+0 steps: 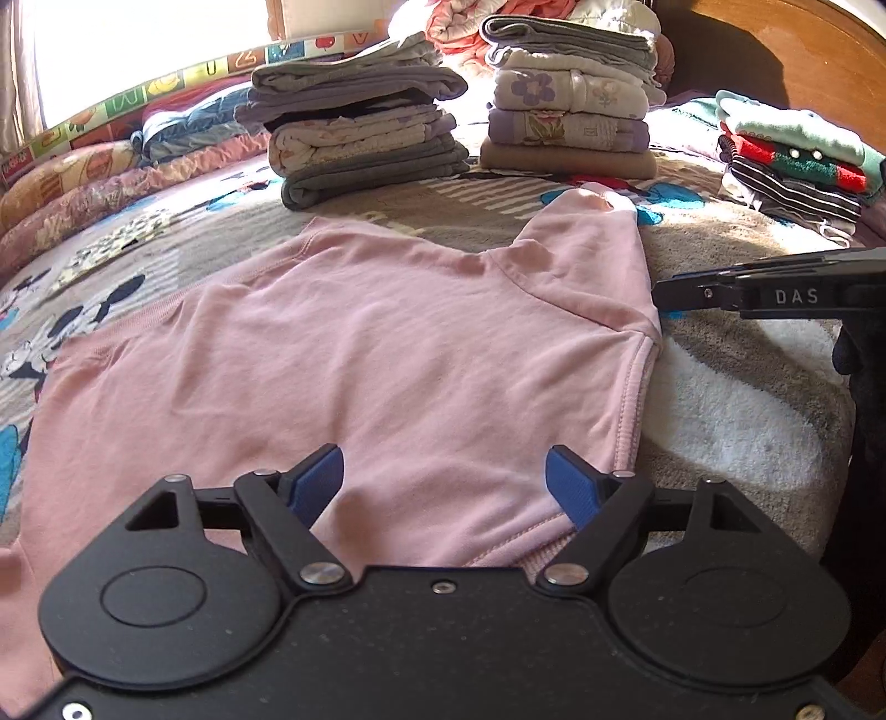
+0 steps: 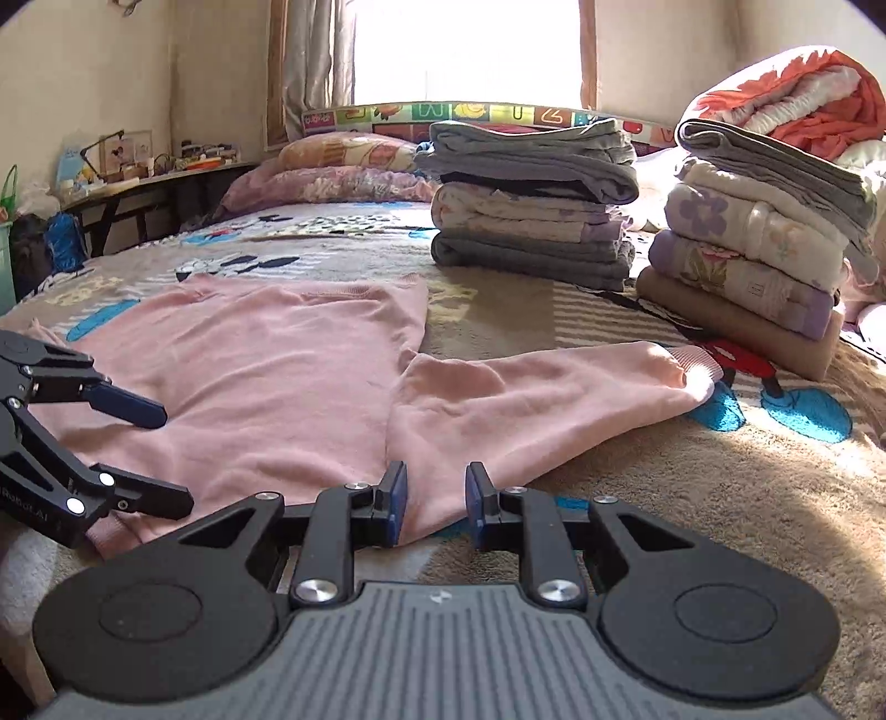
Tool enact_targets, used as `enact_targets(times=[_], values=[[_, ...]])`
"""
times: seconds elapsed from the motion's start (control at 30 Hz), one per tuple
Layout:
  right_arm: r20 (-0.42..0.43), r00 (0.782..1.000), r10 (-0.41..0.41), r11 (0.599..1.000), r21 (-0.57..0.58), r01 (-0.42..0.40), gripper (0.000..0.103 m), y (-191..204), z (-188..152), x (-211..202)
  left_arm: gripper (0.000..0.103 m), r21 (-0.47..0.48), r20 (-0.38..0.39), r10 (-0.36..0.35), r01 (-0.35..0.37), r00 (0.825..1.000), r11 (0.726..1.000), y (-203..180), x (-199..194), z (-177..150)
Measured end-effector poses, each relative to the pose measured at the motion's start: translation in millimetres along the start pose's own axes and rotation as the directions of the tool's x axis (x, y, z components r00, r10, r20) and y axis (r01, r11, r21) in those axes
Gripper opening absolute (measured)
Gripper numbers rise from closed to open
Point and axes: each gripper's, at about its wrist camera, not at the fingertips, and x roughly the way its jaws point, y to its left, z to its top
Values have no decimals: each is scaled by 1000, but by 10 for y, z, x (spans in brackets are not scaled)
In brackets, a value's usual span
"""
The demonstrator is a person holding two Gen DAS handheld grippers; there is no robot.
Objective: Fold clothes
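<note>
A pink sweatshirt (image 1: 343, 354) lies spread flat on the patterned bed (image 2: 720, 471), one sleeve (image 2: 554, 387) stretched sideways.

A home bedroom: cartoon-print bed (image 2: 720, 471), pillows (image 2: 343, 152), curtained window (image 2: 465, 50).

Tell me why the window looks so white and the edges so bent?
Right wrist view: the window is blown out by daylight, and sun patches fall on the blanket. Left wrist view: the window glares too, and the fisheye lens curves the bed edge and darkens the corners.
</note>
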Motion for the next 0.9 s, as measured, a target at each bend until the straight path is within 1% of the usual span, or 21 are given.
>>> enact_targets(times=[0.03, 0.1, 0.13, 0.2, 0.27, 0.3, 0.33, 0.37, 0.4, 0.43, 0.47, 0.5, 0.53, 0.57, 0.6, 0.63, 0.67, 0.7, 0.73, 0.83, 0.9], values=[[1, 1000, 8, 996, 89, -8, 23, -128, -29, 4, 81, 26, 21, 24, -25, 999, 999, -78, -43, 8], [7, 1000, 23, 964, 265, -24, 26, -384, -87, 12, 80, 138, 81, 55, -66, 995, 988, -345, -99, 16], [10, 999, 30, 936, 349, -32, 26, -512, -116, 16, 79, 191, 111, 67, -87, 992, 978, -477, -124, 21], [19, 999, 43, 861, 506, -47, 26, -763, -170, 28, 76, 253, 144, 69, -104, 987, 962, -707, -104, 46], [27, 998, 50, 829, 557, -56, 30, -879, -125, 122, 70, 294, 153, 60, -103, 986, 950, -848, -52, 83], [27, 997, 66, 819, 569, -69, 41, -914, -70, 187, 66, 305, 151, 61, -105, 987, 947, -891, -5, 113], [27, 996, 81, 810, 581, -82, 53, -949, -16, 253, 56, 315, 149, 62, -107, 987, 943, -934, 42, 145], [21, 996, 90, 807, 584, -85, 55, -973, 30, 340, 49, 310, 142, 67, -109, 988, 944, -970, 104, 198], [15, 995, 98, 806, 586, -88, 55, -997, 74, 424, 47, 305, 136, 66, -105, 989, 946, -976, 146, 230], [8, 995, 102, 812, 577, -88, 55, -1005, 100, 472, 45, 300, 130, 62, -99, 990, 949, -985, 211, 271], [5, 995, 103, 819, 566, -87, 52, -1014, 112, 520, 44, 304, 120, 59, -93, 991, 948, -991, 273, 290], [1, 995, 103, 827, 556, -86, 39, -1022, 122, 567, 42, 324, 87, 47, -73, 995, 943, -1006, 340, 281], [-7, 995, 98, 831, 551, -78, 24, -1035, 107, 592, 37, 343, 53, 35, -51, 998, 938, -1021, 405, 271], [-6, 996, 92, 823, 563, -73, 18, -1068, 72, 596, 32, 367, 29, 23, -32, 999, 930, -1043, 442, 235], [-5, 996, 87, 815, 576, -68, 8, -1102, 37, 598, 30, 373, 30, 16, -27, 999, 928, -1054, 442, 216], [-1, 996, 85, 793, 606, -67, 1, -1160, -6, 590, 29, 362, 15, 7, -12, 1000, 932, -1039, 440, 230], [6, 996, 90, 770, 634, -74, 0, -1233, -35, 574, 29, 345, -5, -9, 10, 1000, 939, -1002, 436, 259], [10, 995, 100, 753, 653, -82, 0, -1276, -63, 576, 29, 339, -10, -20, 22, 1000, 940, -981, 431, 260], [10, 994, 105, 750, 656, -86, 0, -1292, -69, 579, 29, 335, -15, -30, 33, 999, 942, -961, 424, 260], [17, 993, 113, 738, 668, -96, 0, -1323, -92, 566, 28, 364, -25, -37, 44, 999, 930, -1001, 375, 232], [25, 991, 128, 717, 688, -110, 0, -1363, -111, 583, 28, 384, -33, -41, 51, 999, 922, -1035, 346, 220]])
